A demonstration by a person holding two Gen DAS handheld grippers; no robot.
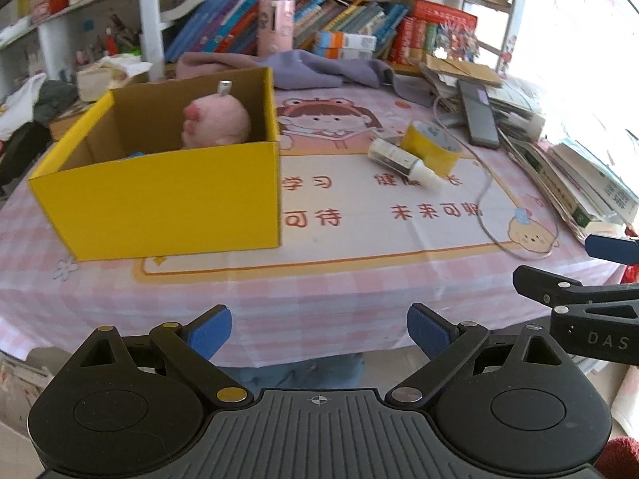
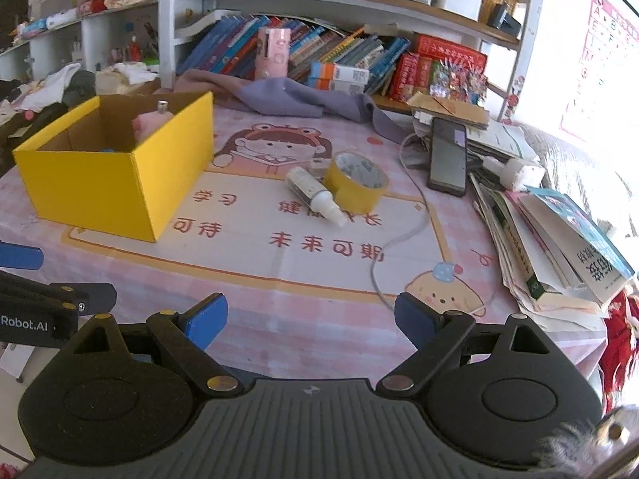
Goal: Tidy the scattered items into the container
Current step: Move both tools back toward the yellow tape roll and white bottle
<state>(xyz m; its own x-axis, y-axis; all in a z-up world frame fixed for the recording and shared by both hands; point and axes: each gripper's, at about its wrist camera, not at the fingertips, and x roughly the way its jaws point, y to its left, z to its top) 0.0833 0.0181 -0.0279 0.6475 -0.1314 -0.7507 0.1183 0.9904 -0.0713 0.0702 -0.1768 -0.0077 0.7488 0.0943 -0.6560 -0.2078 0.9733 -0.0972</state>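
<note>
Blue pads on both grippers stand wide apart with nothing between them: the right gripper (image 2: 311, 319) and the left gripper (image 1: 319, 333) are open and empty, both hanging over the near edge of the table (image 2: 279, 299), well short of anything to pick. That reads as an approach with jaws already spread for the next item. Taking the box (image 2: 116, 183) as landmark, the left gripper faces its yellow front wall, while the right one faces the patch of tablecloth to the box's right, so the right seems the likelier one to fetch. Out on that side, apart from the box, lie the 2 loose items: a bottle (image 2: 315, 195) on its side, nozzle toward the camera, and a tape roll (image 2: 357, 181) standing just beyond it, touching or nearly so. Inside the box a pink plush (image 1: 217, 121) leans at the far wall, so some tidying looks done. A phone (image 2: 448, 155) rests on papers further right of the box.
</note>
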